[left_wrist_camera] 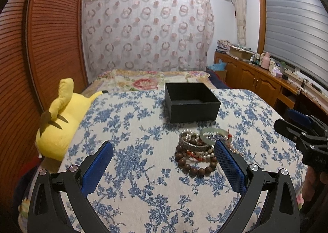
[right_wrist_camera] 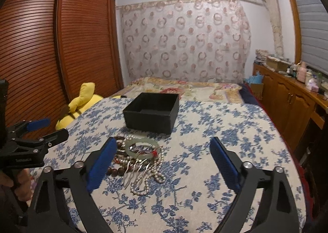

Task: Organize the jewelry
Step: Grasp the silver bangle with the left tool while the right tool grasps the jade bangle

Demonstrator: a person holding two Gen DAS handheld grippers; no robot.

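Bedroom: louvred wooden wardrobe (right_wrist_camera: 51,34) along one side, sheer curtain with ring pattern (left_wrist_camera: 147,30) across far wall, wooden sideboard (left_wrist_camera: 252,77) under a shuttered window. Bed under a blue floral coverlet (left_wrist_camera: 127,151), filling most of both views.

Yellow plush toy (left_wrist_camera: 61,118) at coverlet's wardrobe-side edge, lying on its side.

Black open-topped box (left_wrist_camera: 191,102) standing on coverlet, toward the far half; nothing visible inside from these angles.

Jewelry pile (left_wrist_camera: 199,150) heaped on coverlet just in front of box, apart from it. In the pile: strand of dark wooden beads (left_wrist_camera: 193,168) on the near-left, pale green bangle (right_wrist_camera: 141,147) lying on top, pearl strand (right_wrist_camera: 149,177) trailing toward right-wrist camera, silver bangle stack (left_wrist_camera: 191,142), bits of red cord.

Left gripper (left_wrist_camera: 163,160) held low over coverlet, blue-padded fingers spread wide, nothing between them. Pile sits just inside and partly behind its right finger (left_wrist_camera: 229,166), ahead of fingertips; contact not discernible.

Right gripper (right_wrist_camera: 162,159) likewise spread wide and empty. Pile lies against the inner side of its left finger (right_wrist_camera: 101,163), pearls reaching into the gap; rest of the gap bare coverlet. Touching or not, cannot tell.

Each gripper visible at the edge of the other's view, flanking the pile.
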